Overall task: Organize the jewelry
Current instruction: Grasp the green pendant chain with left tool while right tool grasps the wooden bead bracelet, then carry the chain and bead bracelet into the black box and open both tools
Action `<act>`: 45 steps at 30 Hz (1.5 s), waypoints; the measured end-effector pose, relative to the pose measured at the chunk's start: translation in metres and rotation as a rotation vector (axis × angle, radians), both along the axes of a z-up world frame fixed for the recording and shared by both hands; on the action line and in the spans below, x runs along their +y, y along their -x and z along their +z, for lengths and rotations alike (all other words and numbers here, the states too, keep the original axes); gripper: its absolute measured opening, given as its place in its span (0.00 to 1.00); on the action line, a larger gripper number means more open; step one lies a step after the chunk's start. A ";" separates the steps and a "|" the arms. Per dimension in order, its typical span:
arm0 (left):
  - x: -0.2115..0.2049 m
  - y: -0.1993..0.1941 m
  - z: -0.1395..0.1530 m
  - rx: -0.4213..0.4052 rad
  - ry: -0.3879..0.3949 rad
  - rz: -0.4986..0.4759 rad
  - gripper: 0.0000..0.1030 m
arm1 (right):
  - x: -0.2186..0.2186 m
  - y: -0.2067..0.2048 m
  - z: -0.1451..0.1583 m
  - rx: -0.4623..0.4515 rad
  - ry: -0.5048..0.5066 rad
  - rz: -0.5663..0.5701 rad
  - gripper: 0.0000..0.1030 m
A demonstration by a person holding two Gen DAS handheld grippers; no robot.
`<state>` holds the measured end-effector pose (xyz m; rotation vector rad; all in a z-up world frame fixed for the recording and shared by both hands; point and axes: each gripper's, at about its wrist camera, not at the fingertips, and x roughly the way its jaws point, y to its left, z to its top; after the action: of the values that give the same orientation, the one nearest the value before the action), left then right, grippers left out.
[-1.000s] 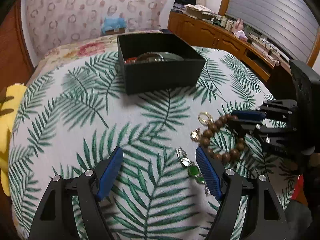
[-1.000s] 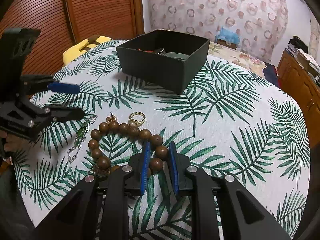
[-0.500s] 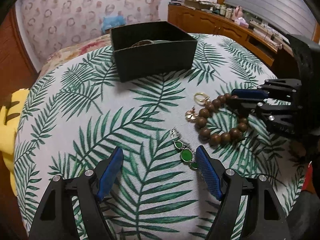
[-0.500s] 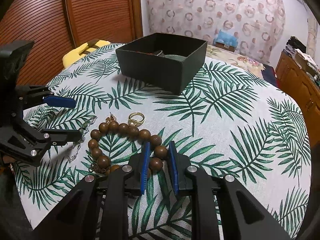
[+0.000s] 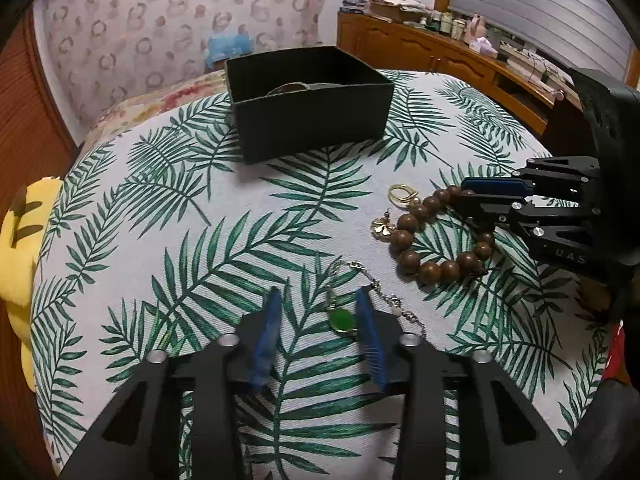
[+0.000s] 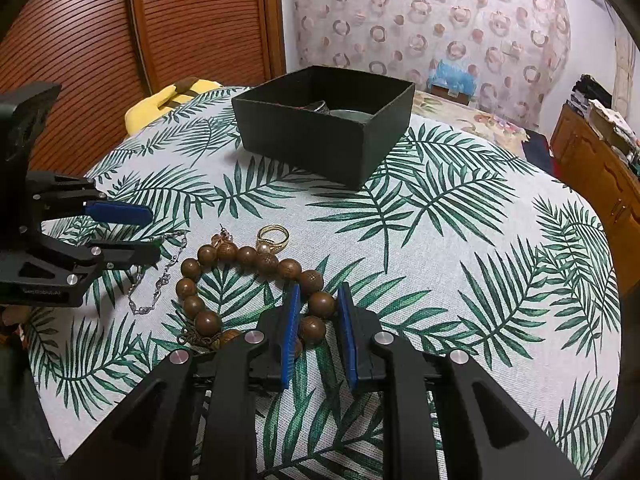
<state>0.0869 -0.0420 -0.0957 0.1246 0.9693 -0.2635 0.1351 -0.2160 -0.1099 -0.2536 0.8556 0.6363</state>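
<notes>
A silver chain with a green pendant (image 5: 342, 320) lies on the leaf-print tablecloth. My left gripper (image 5: 318, 294) straddles the pendant and its jaws are closing. The pendant sits close to the right pad, and a gap remains at the left pad. A wooden bead bracelet (image 6: 248, 256) lies to the right of the chain. My right gripper (image 6: 319, 288) is down on it, jaws still closing a little, pads tight against two beads. A gold ring (image 6: 273, 236) and a gold earring (image 5: 382, 229) lie beside the bracelet. The black box (image 5: 312, 120) stands further back with jewelry inside.
A yellow plush (image 5: 20, 248) lies at the table's left edge. A wooden cabinet (image 5: 440, 52) with clutter runs along the right wall. A slatted wooden door (image 6: 100, 40) stands behind the left side. The round table drops off at its near edge.
My left gripper has shifted over the green pendant and its jaws have narrowed from wide open. The right gripper has stayed on the bracelet.
</notes>
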 end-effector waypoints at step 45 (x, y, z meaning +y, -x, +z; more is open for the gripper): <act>0.002 -0.088 0.110 -0.264 0.161 0.003 0.07 | 0.019 -0.047 0.124 -0.283 -0.139 0.079 0.15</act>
<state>0.1753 -0.0404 0.0141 0.0094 0.6828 -0.3131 0.1824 -0.1972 0.0142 -0.2456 0.5288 0.7117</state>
